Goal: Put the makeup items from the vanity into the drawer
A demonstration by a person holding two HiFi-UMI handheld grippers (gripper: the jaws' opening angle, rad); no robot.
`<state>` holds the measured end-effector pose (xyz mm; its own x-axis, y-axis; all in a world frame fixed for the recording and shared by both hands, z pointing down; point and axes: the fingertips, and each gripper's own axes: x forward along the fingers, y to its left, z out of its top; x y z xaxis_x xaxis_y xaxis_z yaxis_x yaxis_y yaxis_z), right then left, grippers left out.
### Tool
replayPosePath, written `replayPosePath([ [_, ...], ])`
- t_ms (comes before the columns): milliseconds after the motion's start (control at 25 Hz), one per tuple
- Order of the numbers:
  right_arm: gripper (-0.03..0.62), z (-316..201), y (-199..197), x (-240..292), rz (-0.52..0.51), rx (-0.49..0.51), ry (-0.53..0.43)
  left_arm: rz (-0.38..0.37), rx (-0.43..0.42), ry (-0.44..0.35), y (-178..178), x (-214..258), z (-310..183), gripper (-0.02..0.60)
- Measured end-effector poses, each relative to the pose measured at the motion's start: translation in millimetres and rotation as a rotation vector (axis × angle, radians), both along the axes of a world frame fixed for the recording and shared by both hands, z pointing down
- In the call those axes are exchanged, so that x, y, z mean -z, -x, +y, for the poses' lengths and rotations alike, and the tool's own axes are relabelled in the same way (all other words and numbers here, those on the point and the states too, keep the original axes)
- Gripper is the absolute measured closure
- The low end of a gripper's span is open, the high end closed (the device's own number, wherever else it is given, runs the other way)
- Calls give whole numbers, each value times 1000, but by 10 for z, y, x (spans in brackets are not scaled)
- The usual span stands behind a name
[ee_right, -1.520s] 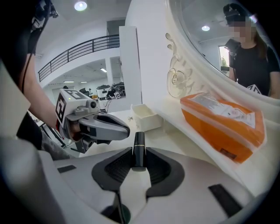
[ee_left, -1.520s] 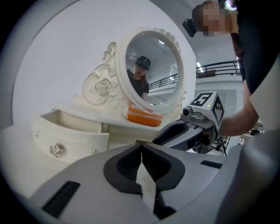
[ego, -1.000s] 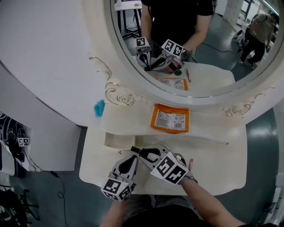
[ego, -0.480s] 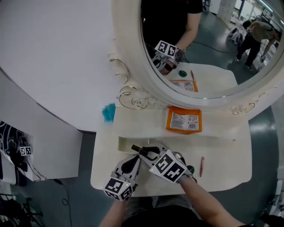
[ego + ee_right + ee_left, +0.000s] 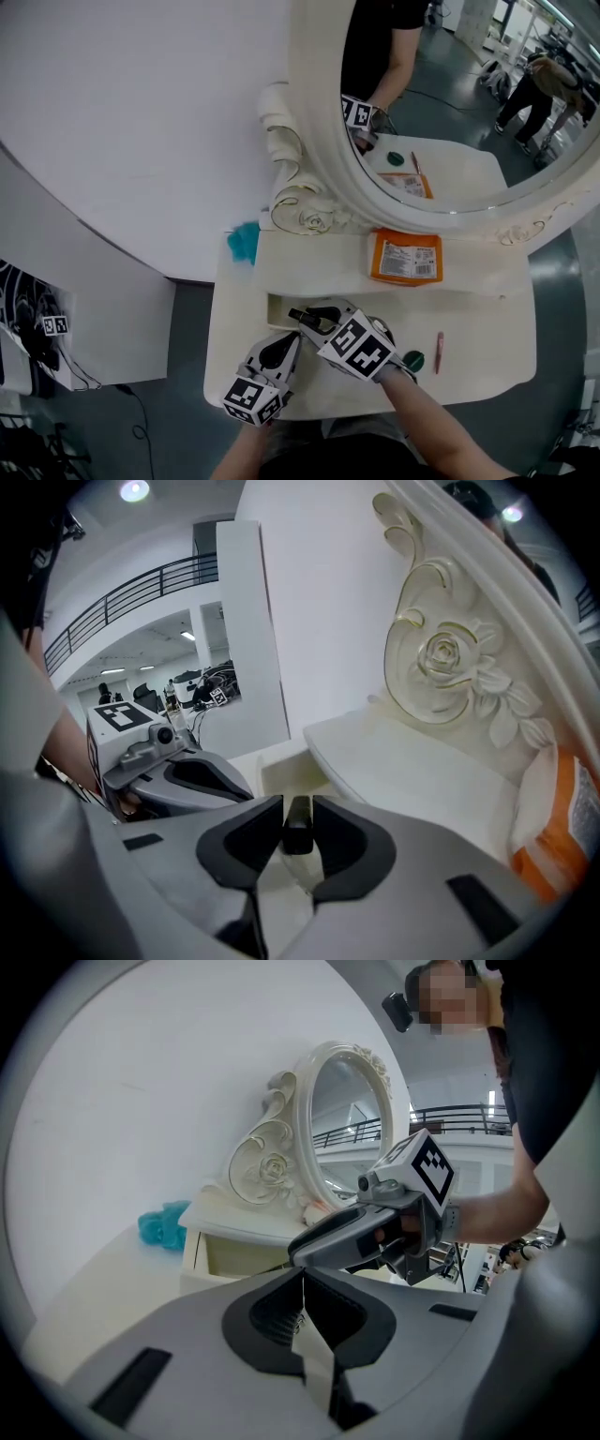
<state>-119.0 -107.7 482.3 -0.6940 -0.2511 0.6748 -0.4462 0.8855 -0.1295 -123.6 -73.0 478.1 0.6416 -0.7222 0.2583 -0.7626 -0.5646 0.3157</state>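
My right gripper is shut on a slim black makeup tube; in the right gripper view the tube stands clamped between the dark pads. Its tip hangs at the front edge of the open cream drawer, which sits under the vanity's shelf. My left gripper lies just to the left and nearer me, its tips together with nothing between them. On the vanity top to the right lie a green round compact and a pink pencil. An orange packet rests on the shelf.
The oval mirror with its carved rose frame rises behind the shelf. A teal fluffy thing sits at the shelf's left end. The vanity's front edge is close to my body. A white wall stands to the left.
The head view has swung left, bringing the compact and pencil into sight. Both grippers have drifted toward the drawer; the right one still holds the black tube.
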Motion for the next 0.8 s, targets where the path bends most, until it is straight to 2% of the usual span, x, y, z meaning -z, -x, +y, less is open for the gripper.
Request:
replayPosePath([
  [800, 487, -72, -37, -60, 66, -53, -15, 35, -24, 0, 42, -6, 0, 566],
])
